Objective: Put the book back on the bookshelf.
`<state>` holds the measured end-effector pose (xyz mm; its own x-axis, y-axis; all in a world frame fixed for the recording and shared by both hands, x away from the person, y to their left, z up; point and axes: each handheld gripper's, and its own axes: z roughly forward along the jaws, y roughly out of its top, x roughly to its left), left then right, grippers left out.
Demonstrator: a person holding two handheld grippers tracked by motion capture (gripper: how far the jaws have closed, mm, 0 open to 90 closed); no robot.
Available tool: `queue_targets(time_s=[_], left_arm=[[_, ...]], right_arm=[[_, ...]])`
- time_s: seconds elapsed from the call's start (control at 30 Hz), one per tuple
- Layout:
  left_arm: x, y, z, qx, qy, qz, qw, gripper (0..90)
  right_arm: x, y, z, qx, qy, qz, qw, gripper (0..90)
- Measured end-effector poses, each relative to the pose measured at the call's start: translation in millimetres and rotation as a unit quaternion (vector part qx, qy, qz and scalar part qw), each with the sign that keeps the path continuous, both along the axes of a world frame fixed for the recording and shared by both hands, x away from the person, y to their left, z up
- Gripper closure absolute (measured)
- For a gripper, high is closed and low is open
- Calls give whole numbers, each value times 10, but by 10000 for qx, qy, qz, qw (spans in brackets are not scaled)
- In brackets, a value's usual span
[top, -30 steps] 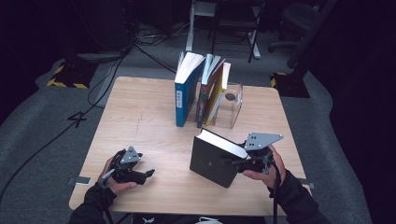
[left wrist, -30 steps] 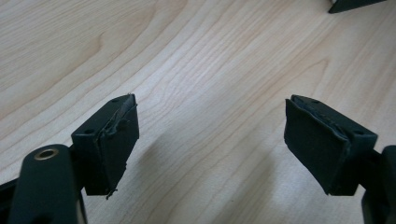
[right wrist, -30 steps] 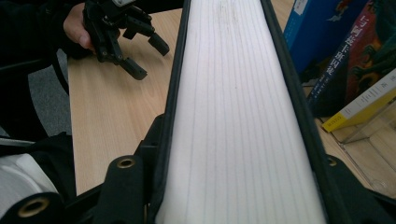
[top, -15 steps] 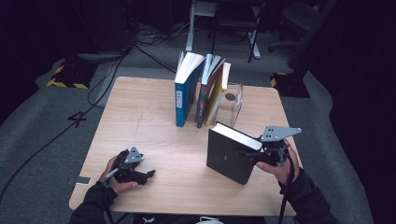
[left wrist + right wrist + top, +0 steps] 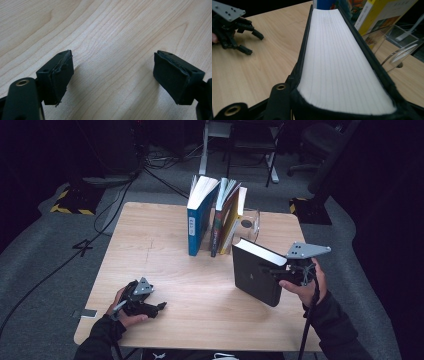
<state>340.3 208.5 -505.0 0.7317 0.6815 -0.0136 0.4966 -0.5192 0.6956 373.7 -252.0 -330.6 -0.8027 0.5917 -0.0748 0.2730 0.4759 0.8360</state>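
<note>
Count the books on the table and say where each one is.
4. A blue-covered book stands at the far middle; a dark-spined book and a yellow-covered book lean beside it against a clear plastic bookend. A thick black book is clamped in the right gripper. Thinner ones may be hidden.

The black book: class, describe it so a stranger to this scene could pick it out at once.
Start at the wooden table and its row of books leaning on a clear bookend. Nearer the person, on the right, the black book is gripped by the right gripper. It alone is thick, plain black, and apart from the row.
</note>
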Motion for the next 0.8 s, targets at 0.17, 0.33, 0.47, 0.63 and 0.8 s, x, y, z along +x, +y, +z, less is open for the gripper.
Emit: queue_targets(time_s=[0.17,0.33,0.47,0.63,0.8], left_arm=[[0,-1,0,0,2,5,10000,171],[0,-2,0,-2,4,11,10000,171],[1,-1,0,4,1,-1,10000,170],[2,-1,0,6,1,1,10000,170],[3,-3,0,6,2,11,10000,171]], right_arm=[[108,38,100,-39,-97,-173,9998,542],[254,36,136,0,-131,-571,9983,542],[353,15,131,-12,-205,-944,9953,542],[466,-18,121,153,-192,-1195,9925,541],[564,34,94,323,-156,-1346,9902,541]])
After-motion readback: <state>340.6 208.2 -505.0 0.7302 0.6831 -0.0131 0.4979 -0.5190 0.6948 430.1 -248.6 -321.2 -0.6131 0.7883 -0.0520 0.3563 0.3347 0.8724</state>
